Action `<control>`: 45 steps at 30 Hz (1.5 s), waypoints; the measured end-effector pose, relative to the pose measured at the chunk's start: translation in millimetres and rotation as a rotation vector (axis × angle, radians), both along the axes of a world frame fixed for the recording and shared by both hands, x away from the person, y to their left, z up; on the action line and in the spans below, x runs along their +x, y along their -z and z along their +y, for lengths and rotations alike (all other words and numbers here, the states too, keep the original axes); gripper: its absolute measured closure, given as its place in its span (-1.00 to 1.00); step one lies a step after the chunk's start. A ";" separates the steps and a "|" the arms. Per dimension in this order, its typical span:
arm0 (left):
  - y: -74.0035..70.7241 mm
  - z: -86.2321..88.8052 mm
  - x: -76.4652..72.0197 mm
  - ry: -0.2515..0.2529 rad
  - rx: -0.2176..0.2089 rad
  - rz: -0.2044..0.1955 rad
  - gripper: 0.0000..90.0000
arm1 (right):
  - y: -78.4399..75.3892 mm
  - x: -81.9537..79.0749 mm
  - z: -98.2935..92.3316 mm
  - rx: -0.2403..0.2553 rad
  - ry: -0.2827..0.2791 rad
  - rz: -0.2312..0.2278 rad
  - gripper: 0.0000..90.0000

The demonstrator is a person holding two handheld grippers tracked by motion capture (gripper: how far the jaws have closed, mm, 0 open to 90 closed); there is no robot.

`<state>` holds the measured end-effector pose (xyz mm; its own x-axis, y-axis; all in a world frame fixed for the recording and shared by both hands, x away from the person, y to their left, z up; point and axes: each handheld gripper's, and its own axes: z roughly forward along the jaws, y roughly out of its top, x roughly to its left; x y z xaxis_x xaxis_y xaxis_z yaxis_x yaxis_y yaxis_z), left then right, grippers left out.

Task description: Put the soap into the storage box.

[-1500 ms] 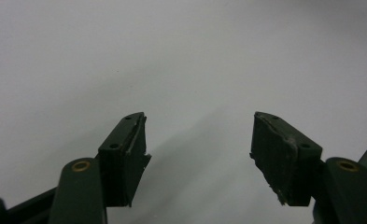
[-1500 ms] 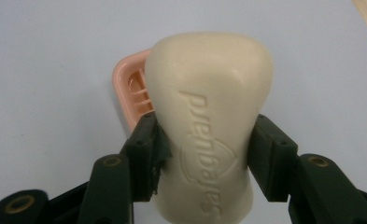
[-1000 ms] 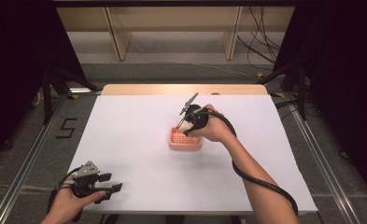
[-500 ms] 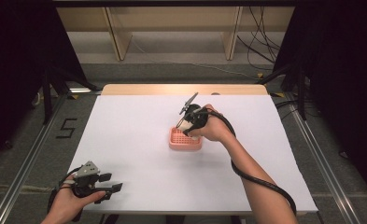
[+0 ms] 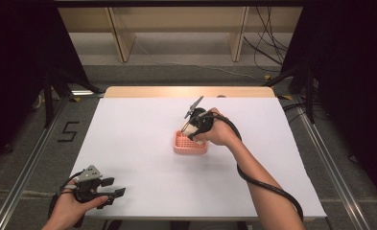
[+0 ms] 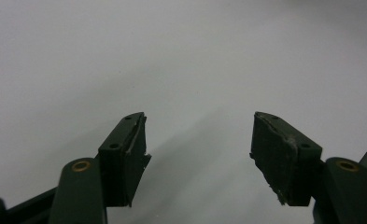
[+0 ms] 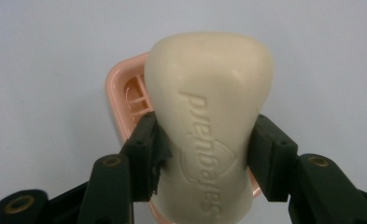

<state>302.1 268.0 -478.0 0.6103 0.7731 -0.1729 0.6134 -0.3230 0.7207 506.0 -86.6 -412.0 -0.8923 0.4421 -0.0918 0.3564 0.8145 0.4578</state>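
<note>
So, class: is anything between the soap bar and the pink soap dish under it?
Nothing visible: the right gripper grips the soap bar directly over the pink soap dish, whose slotted tray looks empty.

Cream soap bar (image 7: 209, 126) above pink soap dish (image 7: 120, 88)

The cream soap bar (image 7: 208, 121) carries the embossed brand "Safeguard", seen upside down in the right gripper view. A black "5" (image 5: 67, 132) is marked on the floor beyond the worktop's left edge.
</note>
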 end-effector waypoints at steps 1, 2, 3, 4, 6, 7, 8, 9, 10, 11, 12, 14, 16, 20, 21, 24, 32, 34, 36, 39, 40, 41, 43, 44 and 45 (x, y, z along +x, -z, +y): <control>0.1 -0.5 -0.2 0.001 -0.008 0.000 -0.21 | 0.5 0.1 0.1 0.001 -0.002 0.001 0.12; 0.0 -0.5 -0.2 0.001 -0.005 0.000 -0.22 | 1.1 0.2 0.3 0.001 -0.002 -0.001 0.12; -0.1 -0.5 -0.2 0.000 -0.005 -0.001 -0.21 | 1.6 -0.2 0.6 0.001 0.006 0.001 0.12; -0.2 -0.1 -0.1 0.001 -0.003 -0.003 -0.22 | 2.2 -1.3 1.1 0.005 0.016 0.014 0.12; -0.2 0.1 0.1 0.001 -0.001 -0.002 -0.22 | 3.3 -1.0 1.4 0.000 0.013 0.015 0.12; -0.1 0.2 0.2 0.001 0.000 -0.002 -0.22 | 4.3 -0.6 1.8 -0.002 0.008 0.012 0.12; -0.2 0.1 0.1 0.001 -0.001 -0.002 -0.21 | 4.8 0.6 1.6 -0.004 -0.004 0.008 0.12; -0.4 0.2 0.0 0.001 0.000 -0.003 -0.22 | 5.8 0.7 2.0 -0.004 -0.003 0.008 0.12; -0.5 0.4 -0.1 0.001 0.002 -0.007 -0.21 | 7.1 0.1 2.8 -0.002 0.008 0.012 0.12; -0.5 0.5 -0.1 0.001 0.002 -0.006 -0.21 | 7.7 -0.1 2.8 -0.001 0.011 0.021 0.12; -0.5 0.4 -0.2 0.001 -0.001 -0.006 -0.21 | 9.0 0.7 2.9 -0.001 0.002 0.011 0.12; -0.2 0.5 0.0 0.002 0.003 -0.002 -0.21 | 10.3 0.4 3.5 -0.003 0.008 0.017 0.12; -0.3 0.5 0.3 0.000 0.006 -0.002 -0.22 | 11.4 1.2 3.2 -0.001 -0.005 0.011 0.12; -0.3 0.5 0.1 0.001 0.004 -0.001 -0.22 | 14.4 3.1 3.0 -0.013 -0.039 0.000 0.12; -0.3 0.5 0.2 0.001 0.003 -0.001 -0.22 | 15.4 1.2 3.4 -0.010 -0.011 0.018 0.12; -0.2 0.6 0.2 0.000 0.005 0.000 -0.22 | 16.7 3.7 2.7 -0.013 -0.027 0.006 0.12; -0.2 0.0 0.2 0.005 0.004 0.004 -0.22 | 18.5 3.8 3.6 -0.021 -0.037 0.015 0.11; -0.6 -0.2 0.3 0.007 0.005 0.005 -0.22 | 17.9 3.7 4.4 -0.027 -0.037 0.021 0.08; -0.2 -1.2 0.0 0.003 -0.004 0.004 -0.22 | 16.6 2.6 5.0 0.002 -0.011 0.037 0.05; -0.2 -0.1 0.2 0.006 0.004 0.005 -0.22 | 12.9 3.2 5.4 0.014 -0.003 0.029 -0.12; -0.3 -0.1 0.2 0.006 0.004 0.005 -0.21 | 11.2 2.5 5.3 0.018 0.011 0.033 -0.18; -0.4 -0.1 0.2 0.007 0.004 0.005 -0.21 | 9.7 2.2 4.7 0.024 0.018 0.037 -0.22; -0.3 -0.1 0.2 0.008 0.004 0.006 -0.22 | 7.4 2.1 2.5 0.028 0.017 0.027 -0.26; 0.2 -0.8 0.1 0.003 -0.004 0.004 -0.22 | 6.8 1.9 1.2 0.033 0.013 0.014 -0.27; 0.4 -0.8 0.2 0.003 -0.003 0.005 -0.22 | 5.3 0.3 -0.3 0.034 0.021 0.011 -0.28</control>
